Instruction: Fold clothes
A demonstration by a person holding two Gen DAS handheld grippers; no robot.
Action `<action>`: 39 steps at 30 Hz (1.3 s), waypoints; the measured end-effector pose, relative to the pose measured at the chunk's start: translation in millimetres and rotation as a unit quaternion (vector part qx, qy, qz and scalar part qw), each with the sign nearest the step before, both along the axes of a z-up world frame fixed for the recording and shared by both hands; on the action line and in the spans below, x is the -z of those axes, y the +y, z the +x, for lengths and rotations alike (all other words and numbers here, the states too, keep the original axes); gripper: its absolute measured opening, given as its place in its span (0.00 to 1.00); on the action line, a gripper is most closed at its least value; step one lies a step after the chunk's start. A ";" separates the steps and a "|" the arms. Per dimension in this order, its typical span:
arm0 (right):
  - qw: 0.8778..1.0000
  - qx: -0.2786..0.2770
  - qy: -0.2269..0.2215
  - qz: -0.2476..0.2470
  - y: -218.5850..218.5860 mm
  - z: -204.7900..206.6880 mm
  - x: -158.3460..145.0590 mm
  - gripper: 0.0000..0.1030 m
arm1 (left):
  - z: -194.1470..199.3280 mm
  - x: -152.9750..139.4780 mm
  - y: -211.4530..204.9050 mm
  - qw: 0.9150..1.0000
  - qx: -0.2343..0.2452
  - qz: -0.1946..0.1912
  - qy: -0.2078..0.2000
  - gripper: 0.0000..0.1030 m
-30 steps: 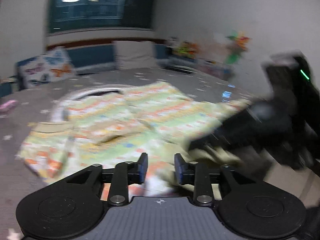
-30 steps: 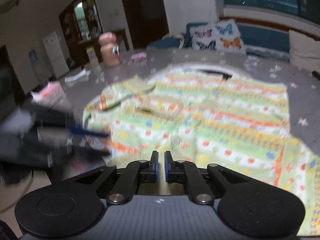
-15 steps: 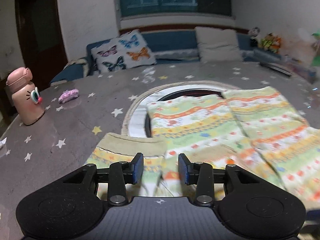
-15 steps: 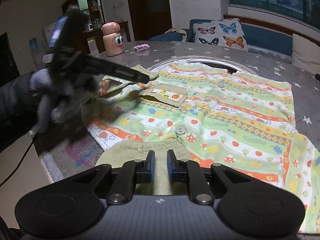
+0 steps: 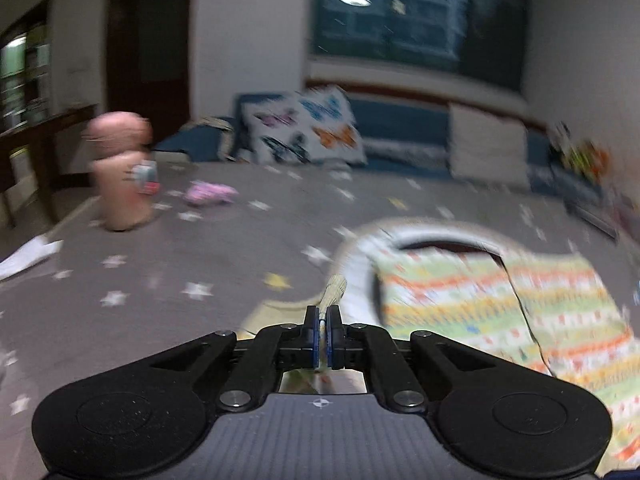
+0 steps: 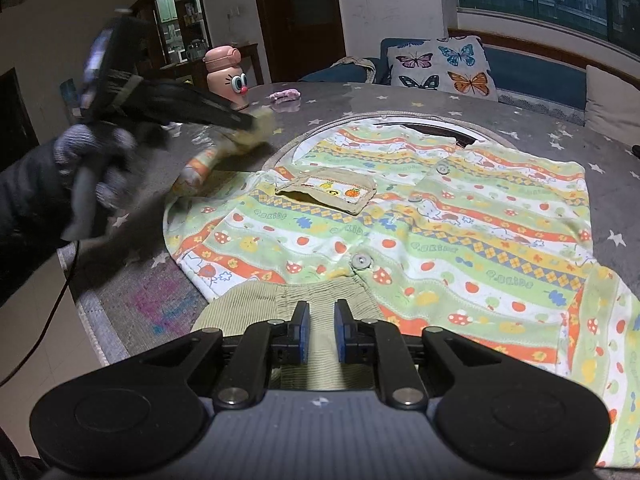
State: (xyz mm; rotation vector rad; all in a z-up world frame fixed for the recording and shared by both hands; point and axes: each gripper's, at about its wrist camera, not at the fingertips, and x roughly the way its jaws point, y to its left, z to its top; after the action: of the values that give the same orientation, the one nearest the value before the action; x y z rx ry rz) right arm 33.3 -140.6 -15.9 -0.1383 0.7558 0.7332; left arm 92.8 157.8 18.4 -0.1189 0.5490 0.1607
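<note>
Soft cotton shirt, striped green, orange and yellow with fruit prints, lies flat on a grey star-patterned table. Left gripper, jaws pressed together, pinches its ribbed sleeve cuff. Right gripper, jaws slightly apart, straddles the ribbed khaki hem.

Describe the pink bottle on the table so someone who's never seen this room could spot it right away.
Start at the grey star-print table with the striped shirt spread on it. Look to the far left edge, past the shirt's collar, near the dark doorway. The bottle stands upright there, the only tall thing on the table: pink, with cartoon eyes and a red nose.
</note>
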 end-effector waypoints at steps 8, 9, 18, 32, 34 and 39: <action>1.000 0.001 -0.002 -0.004 1.4 -1.3 -0.3 0.13 | -69.1 -4.0 62.2 0.993 -0.110 -0.021 -0.022 0.03; 1.000 0.001 -0.002 -0.004 1.5 -1.3 -0.3 0.14 | -75.4 0.6 67.6 0.992 -0.123 -0.021 -0.017 0.03; 1.000 -0.001 -0.003 -0.010 4.4 -1.9 -1.3 0.17 | -97.0 34.5 91.1 0.982 -0.182 -0.022 0.039 0.04; 1.000 -0.009 -0.007 -0.008 6.4 -5.4 -3.9 0.28 | -81.2 16.6 59.8 0.989 -0.147 0.007 0.025 0.14; 1.000 -0.005 -0.007 -0.006 4.7 -5.9 -5.3 0.28 | -74.5 18.0 47.2 0.993 -0.115 0.005 0.031 0.14; 1.000 -0.007 -0.008 -0.012 2.9 -8.9 -3.7 0.29 | -59.1 30.1 22.7 0.997 -0.067 0.020 0.045 0.17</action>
State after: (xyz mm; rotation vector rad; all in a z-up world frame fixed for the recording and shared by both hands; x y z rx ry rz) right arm 24.4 -137.7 -12.1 -0.1703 0.7487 0.7350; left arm 33.7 180.5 -11.8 -0.1093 0.6280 0.3083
